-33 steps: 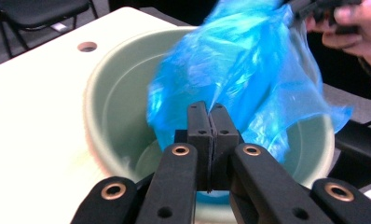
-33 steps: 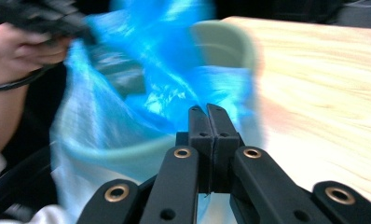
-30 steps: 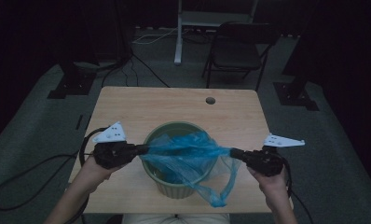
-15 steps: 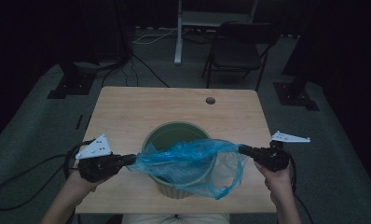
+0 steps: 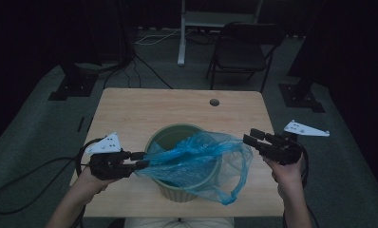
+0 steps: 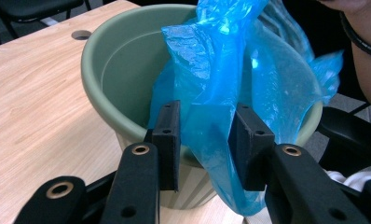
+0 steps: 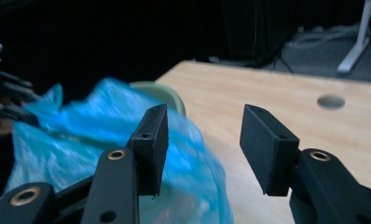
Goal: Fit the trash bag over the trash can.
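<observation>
Right claw (image 5: 250,135) has just been opening, jaws empty, blue bag (image 5: 196,164) to its left over the green bin (image 5: 164,137); my left claw (image 5: 141,160), also opening, straddles its edge loosely.

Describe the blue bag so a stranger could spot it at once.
On the wooden table, near its front edge, stands a green bucket. The blue plastic bag drapes across its rim and spills down the right side: thin, crinkled and translucent, the one bright blue thing there.
</observation>
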Demonstrator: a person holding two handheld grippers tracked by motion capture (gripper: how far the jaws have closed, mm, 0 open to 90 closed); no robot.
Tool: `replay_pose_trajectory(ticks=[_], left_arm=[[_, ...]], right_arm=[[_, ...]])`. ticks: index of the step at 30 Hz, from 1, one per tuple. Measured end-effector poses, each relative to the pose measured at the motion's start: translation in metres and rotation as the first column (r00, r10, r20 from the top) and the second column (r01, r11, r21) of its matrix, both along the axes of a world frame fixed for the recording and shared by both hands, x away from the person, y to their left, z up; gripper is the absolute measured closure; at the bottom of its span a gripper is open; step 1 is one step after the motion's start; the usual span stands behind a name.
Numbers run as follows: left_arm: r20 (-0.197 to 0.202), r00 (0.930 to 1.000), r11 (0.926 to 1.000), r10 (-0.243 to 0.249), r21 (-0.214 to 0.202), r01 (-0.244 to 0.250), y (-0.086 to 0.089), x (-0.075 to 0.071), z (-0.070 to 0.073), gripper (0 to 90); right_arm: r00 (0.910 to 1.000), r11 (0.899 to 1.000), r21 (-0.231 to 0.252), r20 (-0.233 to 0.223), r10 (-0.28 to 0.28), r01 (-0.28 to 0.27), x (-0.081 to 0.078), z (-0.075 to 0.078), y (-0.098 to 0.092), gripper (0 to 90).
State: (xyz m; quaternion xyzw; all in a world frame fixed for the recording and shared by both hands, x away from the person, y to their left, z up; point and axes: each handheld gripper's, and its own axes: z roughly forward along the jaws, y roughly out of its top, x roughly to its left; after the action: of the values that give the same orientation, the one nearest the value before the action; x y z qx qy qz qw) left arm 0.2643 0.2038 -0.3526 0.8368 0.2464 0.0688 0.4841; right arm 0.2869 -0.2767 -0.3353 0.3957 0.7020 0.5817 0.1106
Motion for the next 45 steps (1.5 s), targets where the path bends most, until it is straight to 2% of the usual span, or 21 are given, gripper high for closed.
replay_pose_trajectory(ticks=[1,3,7,12,17,18,20,21,23,26,28,29,31,33,34,38,39,42,43,44,45], left_arm=[[0.0,1.0,0.9999,-0.001,-0.012,0.001,-0.002,0.001,0.0,66.6],[-0.001,1.0,0.9998,0.002,-0.02,-0.002,-0.004,0.002,0.001,66.7],[0.014,0.9998,0.9991,0.011,-0.042,-0.01,-0.008,0.002,0.003,67.6],[0.026,0.9995,0.9965,0.017,-0.083,-0.015,-0.013,0.003,0.005,71.5],[0.028,0.9995,0.9962,0.012,-0.087,-0.01,-0.019,0.005,0.004,78.0],[0.026,0.9996,0.9964,0.009,-0.085,-0.007,-0.02,0.005,0.003,78.3],[0.038,0.9992,0.9981,0.016,-0.059,-0.013,-0.022,0.004,0.001,83.2],[0.041,0.9991,0.9991,0.011,-0.041,-0.009,-0.023,0.004,0.0,85.5],[0.052,0.9983,0.9996,0.025,-0.015,-0.024,-0.023,0.002,-0.001,88.5],[0.064,0.9979,0.9999,0.014,0.006,-0.014,-0.02,-0.001,-0.001,89.6],[0.069,0.9974,0.9997,-0.023,0.006,0.023,-0.019,-0.004,0.001,89.4],[0.074,0.997,0.9998,-0.021,0.008,0.02,-0.019,-0.005,0.001,87.2],[0.072,0.997,0.9992,-0.027,0.031,0.025,-0.02,-0.006,0.001,73.5],[0.068,0.9977,0.9994,-0.009,0.034,0.007,-0.02,-0.006,-0.001,72.1],[0.064,0.9978,0.9994,-0.016,0.033,0.014,-0.02,-0.006,-0.002,72.1],[0.06,0.9982,0.999,-0.001,0.045,-0.002,-0.019,-0.003,-0.003,85.3],[0.066,0.9976,0.9982,0.02,0.054,-0.023,-0.018,-0.002,-0.003,87.1],[0.069,0.9971,0.9974,0.032,0.062,-0.037,-0.015,-0.001,-0.004,89.4],[0.068,0.996,0.9968,0.058,0.052,-0.062,-0.013,0.001,-0.005,89.4],[0.065,0.9964,0.9969,0.054,0.054,-0.058,-0.011,0.002,-0.005,89.4],[0.073,0.9943,0.9954,0.078,0.05,-0.081,-0.009,0.002,-0.005,89.4]], right_arm=[[0.9998,1.0,0.007,0.011,0.017,-0.017,-0.001,0.004,0.003,52.0],[0.9956,0.996,-0.003,0.01,0.093,-0.093,-0.003,0.004,0.019,52.5],[0.9813,0.978,-0.086,-0.025,0.191,-0.192,-0.004,-0.006,0.053,49.6],[0.9759,0.96,-0.177,-0.025,0.217,-0.218,-0.001,-0.012,0.08,47.9],[0.9756,0.946,-0.241,-0.019,0.219,-0.217,0.006,-0.011,0.096,49.5],[0.9744,0.941,-0.254,-0.021,0.224,-0.222,0.008,-0.012,0.099,54.9],[0.9711,0.93,-0.282,-0.024,0.237,-0.235,0.012,-0.012,0.103,77.1],[0.971,0.93,-0.284,-0.026,0.238,-0.235,0.013,-0.011,0.104,84.4],[0.9724,0.932,-0.285,-0.011,0.233,-0.226,0.015,-0.005,0.104,89.9],[0.9729,0.94,-0.267,0.031,0.229,-0.213,0.015,0.01,0.1,90.0],[0.9695,0.942,-0.256,0.052,0.239,-0.219,0.015,0.02,0.099,90.0],[0.9688,0.941,-0.26,0.062,0.24,-0.216,0.014,0.025,0.101,90.0],[0.9706,0.945,-0.265,0.094,0.222,-0.19,0.014,0.032,0.103,90.0],[0.9675,0.949,-0.245,0.107,0.229,-0.198,0.015,0.039,0.102,90.0],[0.9686,0.955,-0.23,0.116,0.22,-0.189,0.015,0.043,0.102,90.0],[0.967,0.961,-0.218,0.148,0.207,-0.172,0.02,0.057,0.101,90.0],[0.9671,0.96,-0.223,0.152,0.204,-0.167,0.023,0.061,0.101,90.0],[0.9708,0.965,-0.219,0.157,0.182,-0.145,0.031,0.066,0.1,90.0],[0.9735,0.968,-0.208,0.148,0.175,-0.142,0.037,0.068,0.099,90.0],[0.9758,0.972,-0.19,0.14,0.168,-0.14,0.043,0.069,0.098,90.0],[0.9767,0.97,-0.197,0.128,0.173,-0.145,0.047,0.069,0.1,90.0]])
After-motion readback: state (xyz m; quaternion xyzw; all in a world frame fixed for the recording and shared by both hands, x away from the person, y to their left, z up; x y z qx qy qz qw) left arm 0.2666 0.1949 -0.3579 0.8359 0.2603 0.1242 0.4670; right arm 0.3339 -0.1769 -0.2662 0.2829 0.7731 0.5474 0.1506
